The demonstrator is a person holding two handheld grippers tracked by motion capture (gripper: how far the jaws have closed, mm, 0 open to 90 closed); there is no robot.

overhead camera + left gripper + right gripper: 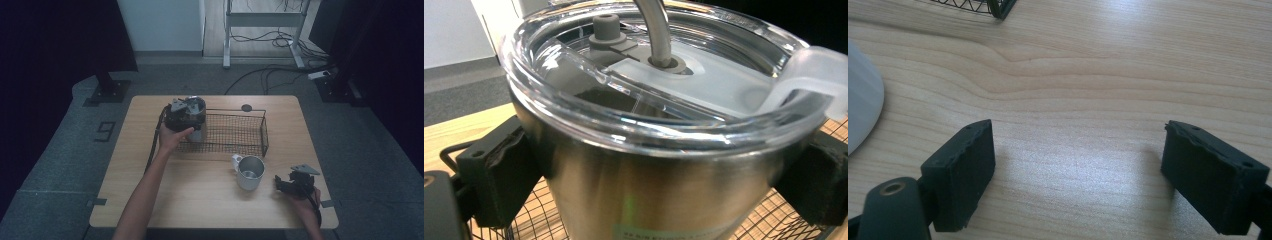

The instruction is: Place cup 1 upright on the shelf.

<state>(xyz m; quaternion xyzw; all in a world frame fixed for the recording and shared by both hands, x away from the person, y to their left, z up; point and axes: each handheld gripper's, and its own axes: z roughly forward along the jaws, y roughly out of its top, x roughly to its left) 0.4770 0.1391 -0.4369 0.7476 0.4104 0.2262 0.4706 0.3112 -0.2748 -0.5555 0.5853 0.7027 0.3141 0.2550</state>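
**Left tool pinches the tumbler at the basket's end**

Nearest the person, the right tool rests on the tabletop at its near right corner. In the right gripper view its jaws stand spread, with bare wood between them and nothing held. Just to its left stands a white mug, upright, its mouth open and its handle toward the basket; mug and tool are close but apart. The mug's curved side also shows at the left edge of the right gripper view.

Farther out lies a wire basket, long side across the tabletop. At its left end the left tool pinches a steel tumbler: in the left gripper view both pads press on the metal wall just under the rim, one on each side. The tumbler is upright over the basket mesh and carries a clear lid with a straw through it.

Beyond the basket, a small dark disc lies near the far edge.
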